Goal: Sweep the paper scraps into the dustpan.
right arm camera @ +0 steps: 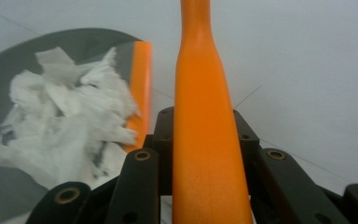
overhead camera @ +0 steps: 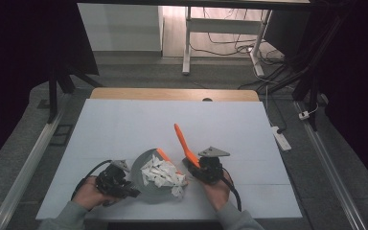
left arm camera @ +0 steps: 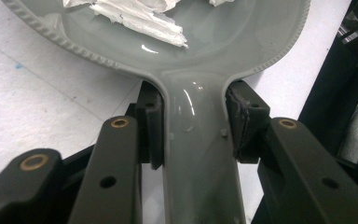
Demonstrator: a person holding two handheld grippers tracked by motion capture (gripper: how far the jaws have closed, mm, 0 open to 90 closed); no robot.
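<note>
A grey dustpan (overhead camera: pixel 146 189) lies on the white table near the front edge, its orange lip (overhead camera: pixel 165 155) turned toward the far right. White paper scraps (overhead camera: pixel 163 175) are heaped inside it. My left gripper (overhead camera: pixel 124 188) is shut on the dustpan's handle (left arm camera: pixel 200 158), one pad pressed to each side. My right gripper (overhead camera: pixel 197 166) is shut on an orange tool handle (overhead camera: pixel 184 143) that slants up and away over the table. In the right gripper view this handle (right arm camera: pixel 205 126) runs straight up between the jaws, with the scraps (right arm camera: pixel 65 116) and lip (right arm camera: pixel 141 88) to its left.
The white table (overhead camera: pixel 124 124) stretches open beyond the dustpan to a wooden strip (overhead camera: pixel 172 94) at its far edge. Metal rails run along both sides. A desk frame and loose cables (overhead camera: pixel 235 45) lie on the floor behind.
</note>
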